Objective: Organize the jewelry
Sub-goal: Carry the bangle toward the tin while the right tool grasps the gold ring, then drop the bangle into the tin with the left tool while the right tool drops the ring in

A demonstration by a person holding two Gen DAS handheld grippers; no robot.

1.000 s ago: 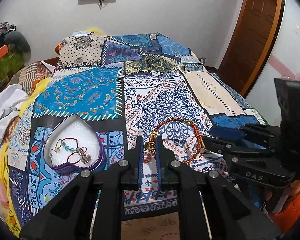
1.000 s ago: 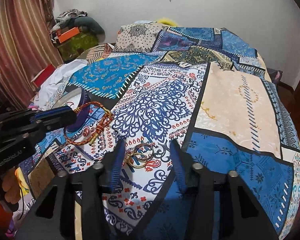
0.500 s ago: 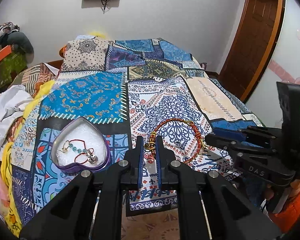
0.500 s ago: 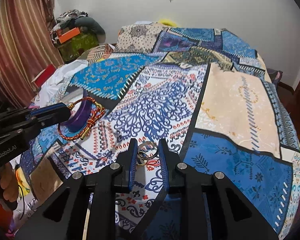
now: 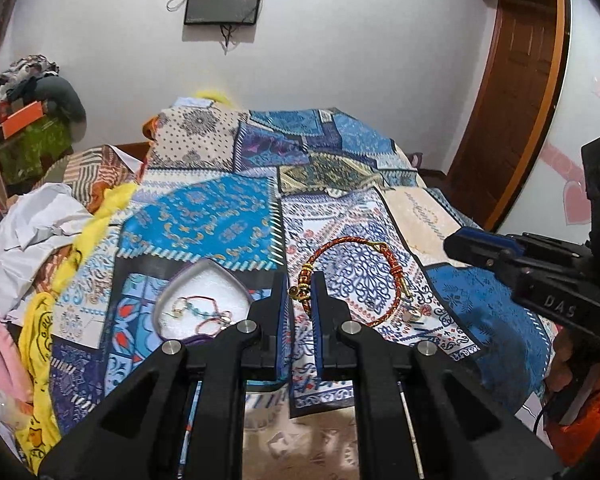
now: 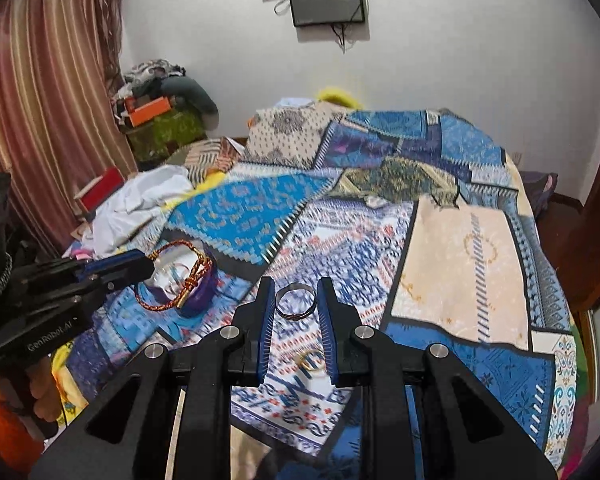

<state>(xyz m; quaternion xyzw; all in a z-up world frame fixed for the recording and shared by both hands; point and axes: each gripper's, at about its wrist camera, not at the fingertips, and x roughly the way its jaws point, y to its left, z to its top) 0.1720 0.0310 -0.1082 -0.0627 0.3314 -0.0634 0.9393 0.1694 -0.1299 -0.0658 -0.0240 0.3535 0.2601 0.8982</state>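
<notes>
Lifted off the patchwork bed [image 6: 460,248], right gripper [image 6: 295,300] clamps a silver bangle [image 6: 295,300], left gripper [image 5: 300,292] pinching the red-gold bracelet [image 5: 352,280] beside the heart tin [image 5: 203,304].

Patchwork bedspread [image 5: 219,220], wall-mounted screen [image 5: 221,0], wooden door [image 5: 516,92], striped curtain [image 6: 39,120], clothes pile [image 6: 155,76].

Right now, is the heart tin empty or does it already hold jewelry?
Not empty. The heart tin is open, and beaded bracelets lie on its white lining. The braided bracelet is outside it, in the left hand-held gripper.
</notes>
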